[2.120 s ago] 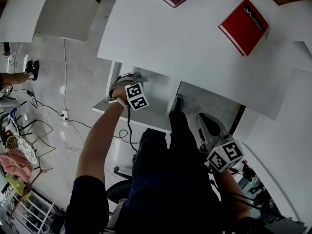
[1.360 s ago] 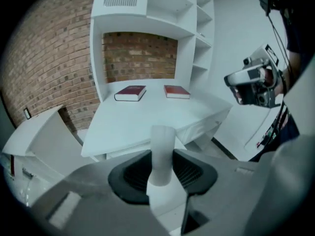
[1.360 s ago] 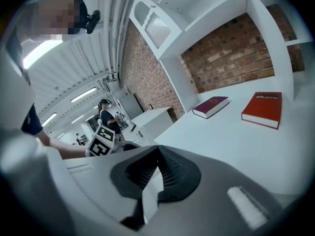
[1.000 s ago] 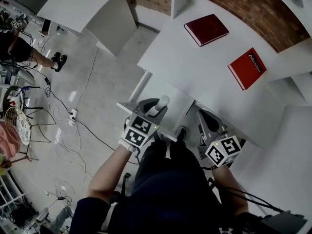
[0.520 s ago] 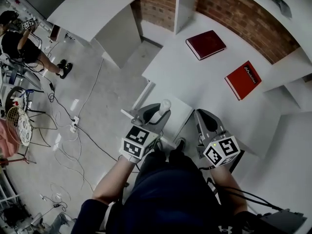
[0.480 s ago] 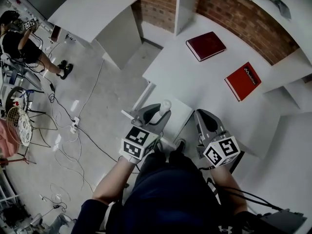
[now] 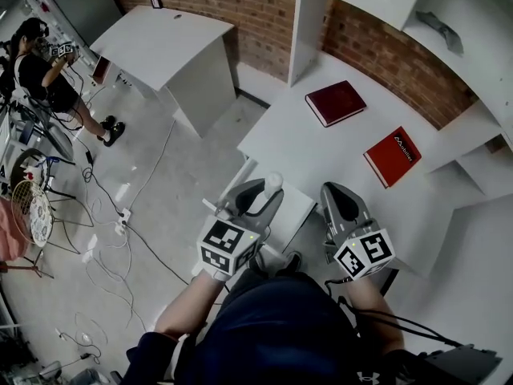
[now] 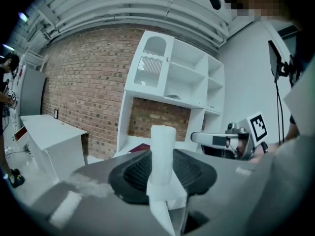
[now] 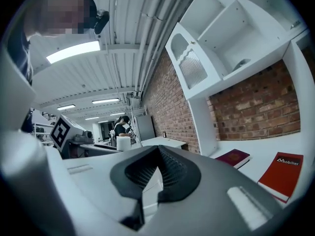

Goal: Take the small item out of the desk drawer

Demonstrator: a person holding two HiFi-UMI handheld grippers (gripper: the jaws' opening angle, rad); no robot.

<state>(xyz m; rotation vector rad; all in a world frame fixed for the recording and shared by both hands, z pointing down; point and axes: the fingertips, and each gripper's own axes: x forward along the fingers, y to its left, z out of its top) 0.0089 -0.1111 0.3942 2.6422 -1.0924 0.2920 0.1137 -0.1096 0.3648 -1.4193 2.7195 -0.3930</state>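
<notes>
The small item is a short white cylinder. My left gripper is shut on it and holds it upright in the air, in front of the white desk. In the left gripper view the white cylinder stands up between the dark pads. The pulled-out desk drawer shows just beyond and between the two grippers. My right gripper hovers to the right of it, shut with nothing in it. In the right gripper view my right gripper has its pads pressed together, and the white cylinder shows at far left.
Two books lie on the desk: a dark red book and a bright red book. White shelves rise behind it against a brick wall. Another white desk stands at the left. Cables cross the floor, where a person stands far left.
My left gripper came up out of the drawer with the white cylinder in it. The right gripper rose beside it. The head view has tilted up to show more of the room.
</notes>
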